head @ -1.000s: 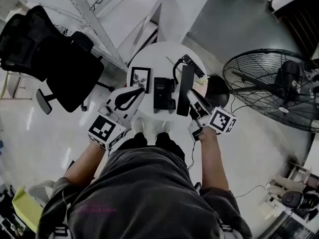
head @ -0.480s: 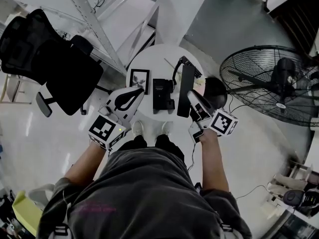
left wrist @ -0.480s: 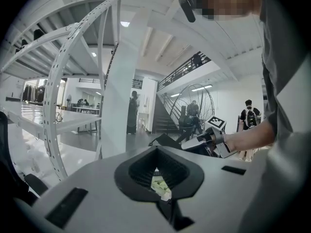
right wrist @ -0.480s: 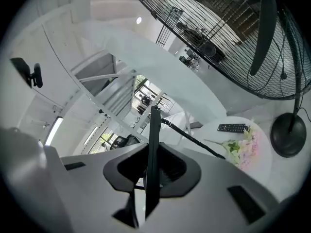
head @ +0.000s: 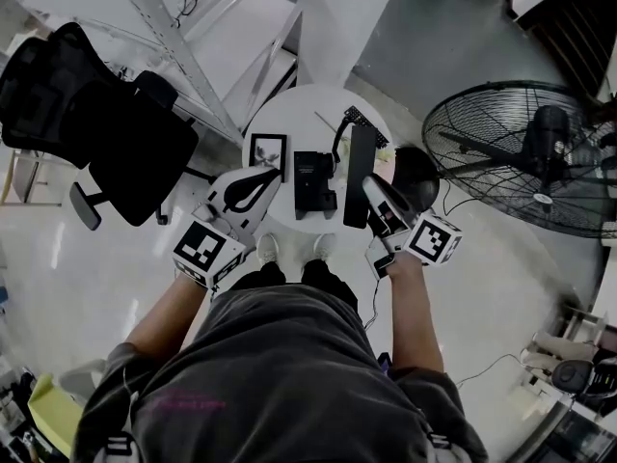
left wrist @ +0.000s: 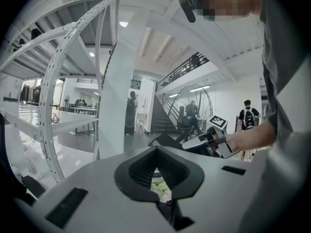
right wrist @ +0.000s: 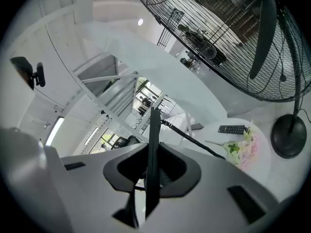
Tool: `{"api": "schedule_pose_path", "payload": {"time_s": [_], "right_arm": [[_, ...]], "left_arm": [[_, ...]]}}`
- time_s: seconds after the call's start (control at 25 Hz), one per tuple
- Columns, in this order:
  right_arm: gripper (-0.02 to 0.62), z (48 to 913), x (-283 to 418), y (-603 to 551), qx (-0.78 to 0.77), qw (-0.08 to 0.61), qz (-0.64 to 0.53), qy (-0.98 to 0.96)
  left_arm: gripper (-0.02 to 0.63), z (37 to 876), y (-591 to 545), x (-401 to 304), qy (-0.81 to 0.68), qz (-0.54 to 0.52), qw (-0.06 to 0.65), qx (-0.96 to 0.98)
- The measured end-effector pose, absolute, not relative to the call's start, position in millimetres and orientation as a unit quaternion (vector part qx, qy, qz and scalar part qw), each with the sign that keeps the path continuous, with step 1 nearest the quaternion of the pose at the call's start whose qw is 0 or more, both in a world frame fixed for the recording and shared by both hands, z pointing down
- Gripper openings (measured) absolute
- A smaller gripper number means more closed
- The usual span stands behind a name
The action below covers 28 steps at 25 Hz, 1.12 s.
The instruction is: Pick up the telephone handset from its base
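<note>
The black telephone handset is clamped at its near end by my right gripper, right of the black base on the round white table. In the right gripper view the handset stands edge-on between the pads of the right gripper, and its coiled cord trails off to the right. My left gripper hovers at the table's near left edge, shut and empty. In the left gripper view the left gripper shows only a narrow slit between its pads.
A framed picture, a remote and pale flowers share the table. A large floor fan stands at the right. A black office chair stands at the left. White metal racking rises behind the table.
My right gripper has raised the handset slightly while keeping its grip. The left gripper has stayed where it was.
</note>
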State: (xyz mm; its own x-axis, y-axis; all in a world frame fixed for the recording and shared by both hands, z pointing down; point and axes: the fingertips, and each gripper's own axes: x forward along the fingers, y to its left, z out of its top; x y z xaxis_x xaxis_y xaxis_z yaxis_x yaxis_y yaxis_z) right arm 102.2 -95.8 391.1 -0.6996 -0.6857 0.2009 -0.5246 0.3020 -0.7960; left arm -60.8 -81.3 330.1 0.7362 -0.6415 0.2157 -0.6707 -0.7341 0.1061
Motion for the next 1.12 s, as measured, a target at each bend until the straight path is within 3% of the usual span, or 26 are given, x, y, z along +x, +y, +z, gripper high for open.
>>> {"api": "schedule_pose_path", "payload": {"time_s": [1.12], "right_arm": [[0.077, 384.1, 103.6, -100.1, -0.366, 0.086, -0.452, 0.809]], "left_arm": [[0.014, 330.8, -94.1, -46.8, -0.351, 0.082, 0.096, 0.928]]}}
